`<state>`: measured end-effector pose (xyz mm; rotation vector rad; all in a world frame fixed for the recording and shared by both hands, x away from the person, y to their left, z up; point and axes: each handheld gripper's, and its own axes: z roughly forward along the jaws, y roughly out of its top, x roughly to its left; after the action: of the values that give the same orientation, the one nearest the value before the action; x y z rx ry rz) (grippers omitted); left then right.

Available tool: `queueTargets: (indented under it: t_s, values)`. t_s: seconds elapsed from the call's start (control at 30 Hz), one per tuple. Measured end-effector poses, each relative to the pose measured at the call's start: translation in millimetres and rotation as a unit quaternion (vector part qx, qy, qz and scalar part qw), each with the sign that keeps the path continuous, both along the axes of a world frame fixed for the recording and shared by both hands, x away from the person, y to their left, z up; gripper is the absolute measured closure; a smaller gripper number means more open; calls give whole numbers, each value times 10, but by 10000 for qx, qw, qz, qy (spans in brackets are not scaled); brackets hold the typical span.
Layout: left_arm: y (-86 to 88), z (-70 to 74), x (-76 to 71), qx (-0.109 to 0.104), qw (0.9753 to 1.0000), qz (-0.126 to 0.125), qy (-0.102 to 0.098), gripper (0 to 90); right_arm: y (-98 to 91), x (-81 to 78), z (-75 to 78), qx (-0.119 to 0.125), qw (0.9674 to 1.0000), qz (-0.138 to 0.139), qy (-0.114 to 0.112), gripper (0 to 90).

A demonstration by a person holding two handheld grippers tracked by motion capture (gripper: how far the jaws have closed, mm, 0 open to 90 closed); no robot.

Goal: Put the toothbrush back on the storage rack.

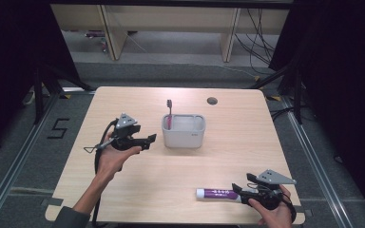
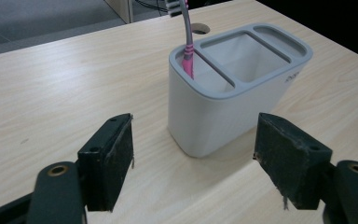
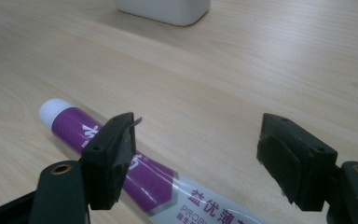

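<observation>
Pink toothbrush (image 1: pixel 169 114) stands in the holder (image 1: pixel 184 131); toothpaste (image 1: pixel 217 194) remains on the desk (image 1: pixel 180 175), both claws, left claw (image 1: pixel 148 139) and right claw (image 1: pixel 241 188), wide open, empty.

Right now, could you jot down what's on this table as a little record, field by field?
Table: light wood table
Holder: grey holder with three compartments, near the middle
Toothbrush: pink toothbrush standing in an end compartment
Toothpaste: purple and white toothpaste tube lying flat near the front edge
Left hand-held gripper: open, holding nothing, aimed at the holder
Right hand-held gripper: open, over the tube, not gripping it
</observation>
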<state>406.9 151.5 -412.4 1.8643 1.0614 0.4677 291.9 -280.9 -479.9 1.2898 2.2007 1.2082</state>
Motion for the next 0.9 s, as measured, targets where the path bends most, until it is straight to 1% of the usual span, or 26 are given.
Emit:
queueTargets:
  t_s: [0.03, 0.07, 0.1, 0.17, 0.2, 0.23, 0.27, 0.3, 0.33, 0.37, 0.43, 0.47, 0.5, 0.53, 0.57, 0.6, 0.63, 0.67, 0.73, 0.87, 0.9]
  values:
    - [15, -12, -36, -4, 10000, -6, 26, 265, 0, 1, 0, -5, 10000, -8, -15, 286]
    - [41, -31, -75, 3, 10000, -44, 27, 262, 3, -2, 0, 48, 10000, -2, -21, 286]
    - [59, -35, -103, 77, 9999, -65, 55, 257, -1, -2, 5, 1, 10000, -2, -19, 287]
    - [82, -75, -161, -22, 10000, -76, 57, 253, 2, 1, 1, 27, 10000, 7, -37, 288]
    - [109, -90, -199, 35, 9999, -105, 84, 252, 0, 21, -9, -30, 9999, 14, -162, 293]
    - [108, -107, -220, -42, 9999, -93, 81, 252, 0, 21, -9, -30, 9999, 14, -162, 293]
    - [123, -116, -249, -12, 9999, -104, 106, 250, -1, 13, -2, -5, 9998, 54, -171, 293]
    - [147, -129, -270, 25, 9998, -170, 111, 248, -6, 15, 5, -118, 9997, 56, -228, 295]
    - [153, -149, -305, -38, 9999, -123, 85, 248, 1, 17, 4, -122, 9996, 47, -244, 299]
    - [167, -156, -322, -10, 9998, -148, 107, 248, 1, 5, 18, -90, 9998, 73, -182, 303]
    - [217, -207, -400, 53, 9998, -179, 122, 248, 5, 3, 22, -98, 9997, 113, -200, 316]
    - [217, -207, -400, 53, 9998, -179, 122, 248, 5, 3, 22, -98, 9997, 113, -200, 316]
    - [237, -223, -428, 114, 9997, -164, 136, 248, 8, 2, 24, -77, 9997, 117, -213, 320]
    - [246, -245, -452, 54, 9998, -120, 123, 251, 12, 4, 21, -92, 9996, 151, -203, 326]
    - [269, -262, -470, 48, 9999, -108, 104, 251, 12, 4, 21, -92, 9996, 151, -203, 326]
    - [294, -274, -488, 53, 9999, -86, 132, 251, 16, 1, 25, -83, 9997, 142, -205, 327]
    - [342, -301, -521, 72, 9999, -45, 128, 251, 29, -16, 27, 8, 9998, 108, -139, 333]
    - [361, -319, -539, 31, 9999, -30, 130, 251, 28, -19, 33, -26, 9999, 112, -117, 338]
    - [381, -335, -560, 54, 9999, -4, 123, 251, 30, -19, 34, -34, 9998, 122, -122, 342]
    - [463, -418, -642, 78, 9998, 16, 181, 251, 34, -17, 33, -80, 9998, 144, -151, 357]
    - [473, -429, -660, 101, 9998, 48, 193, 251, 37, -22, 38, -65, 9998, 141, -128, 368]
